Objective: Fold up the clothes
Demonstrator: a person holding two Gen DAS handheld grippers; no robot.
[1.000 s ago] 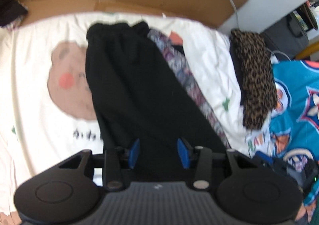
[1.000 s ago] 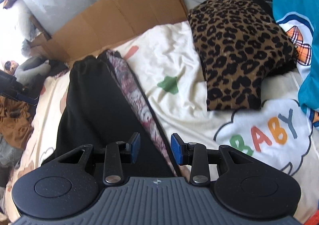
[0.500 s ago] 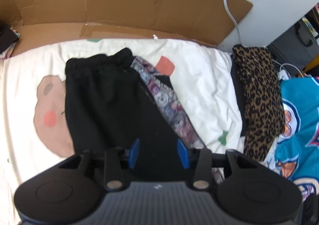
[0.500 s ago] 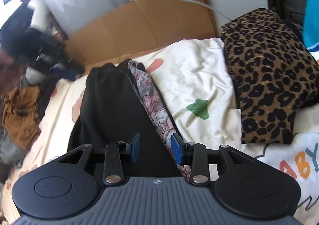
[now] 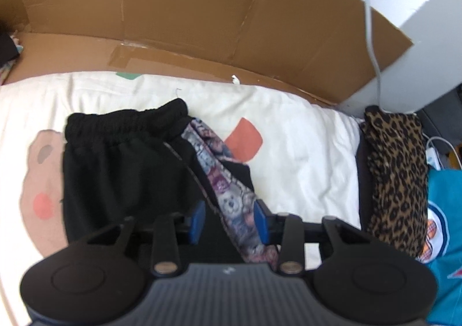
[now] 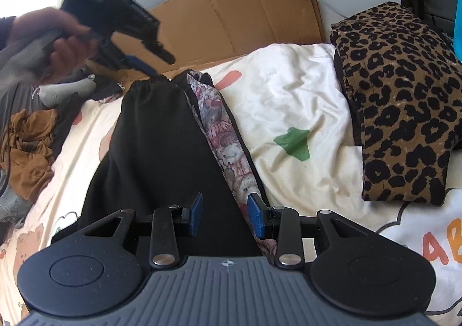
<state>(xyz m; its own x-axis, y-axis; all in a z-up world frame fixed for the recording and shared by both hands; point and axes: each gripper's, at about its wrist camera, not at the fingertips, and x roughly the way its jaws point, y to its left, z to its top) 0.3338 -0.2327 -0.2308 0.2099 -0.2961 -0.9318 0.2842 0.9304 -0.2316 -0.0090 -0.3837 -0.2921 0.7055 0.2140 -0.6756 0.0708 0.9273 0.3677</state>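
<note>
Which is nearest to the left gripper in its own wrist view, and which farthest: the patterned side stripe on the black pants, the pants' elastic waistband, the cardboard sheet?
From the left gripper:
1. Patterned side stripe, running up between its open fingers.
2. Elastic waistband, ahead and to the left, at the far end of the black pants.
3. Cardboard sheet, beyond the bedding, at the back.

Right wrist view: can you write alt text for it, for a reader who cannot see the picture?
The open right gripper hovers over black trousers with a patterned side stripe, laid lengthwise on a cream printed sheet. A folded leopard-print garment lies to the right; the person's other hand raises the left gripper beyond the waistband.
</note>
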